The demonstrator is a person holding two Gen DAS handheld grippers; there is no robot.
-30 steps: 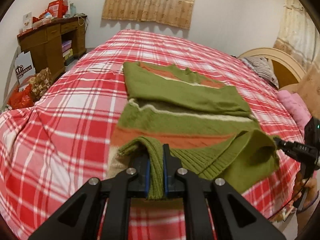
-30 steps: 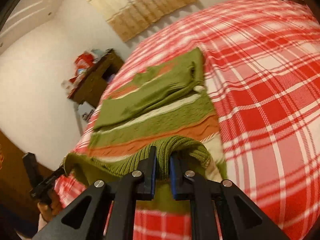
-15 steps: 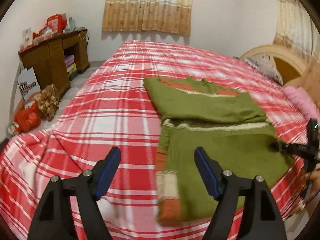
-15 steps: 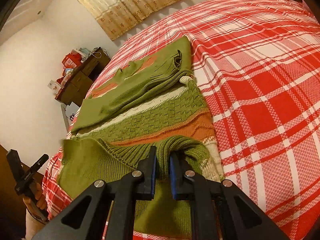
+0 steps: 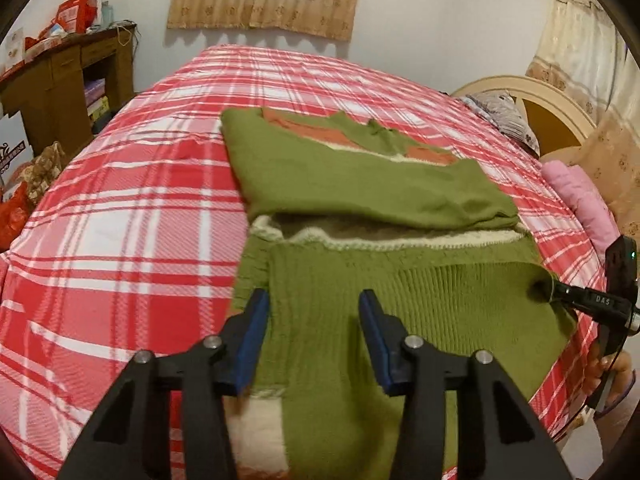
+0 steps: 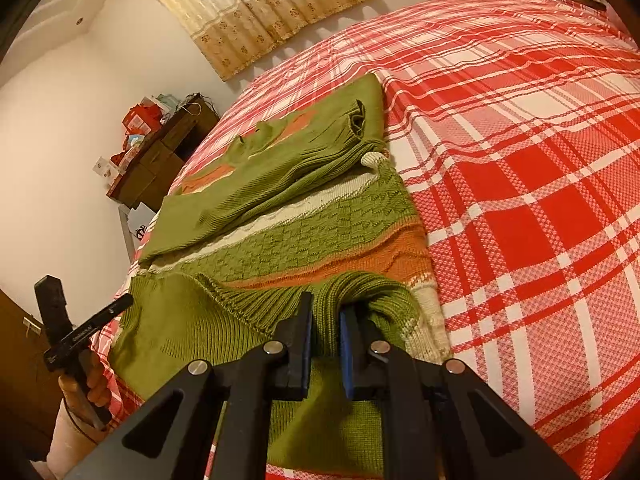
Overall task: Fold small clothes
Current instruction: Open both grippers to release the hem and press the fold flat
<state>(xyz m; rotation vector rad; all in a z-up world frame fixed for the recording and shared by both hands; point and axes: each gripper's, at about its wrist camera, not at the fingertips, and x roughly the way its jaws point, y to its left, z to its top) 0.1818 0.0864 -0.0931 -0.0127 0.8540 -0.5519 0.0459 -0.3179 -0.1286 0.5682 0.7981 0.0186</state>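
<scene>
On the plaid bed point(image 5: 120, 208), item: green sweater point(image 5: 360, 184), long axis running away from you, near hem folded up; your right hand-held gripper point(image 6: 325, 336) pinches that hem's right corner, your left hand-held gripper point(image 5: 314, 320) hovers wide open, empty, above its left corner.

Warm, dim indoor light – fisheye-bent edges, dark corners, slight blur.

White letters reading "DAS" are printed on the black bar of the right gripper point(image 5: 554, 298), seen at the right edge of the bed point(image 5: 120, 208) from the left wrist view. Markings on a white box point(image 5: 10, 154) left of the bed are too blurred to read.
</scene>
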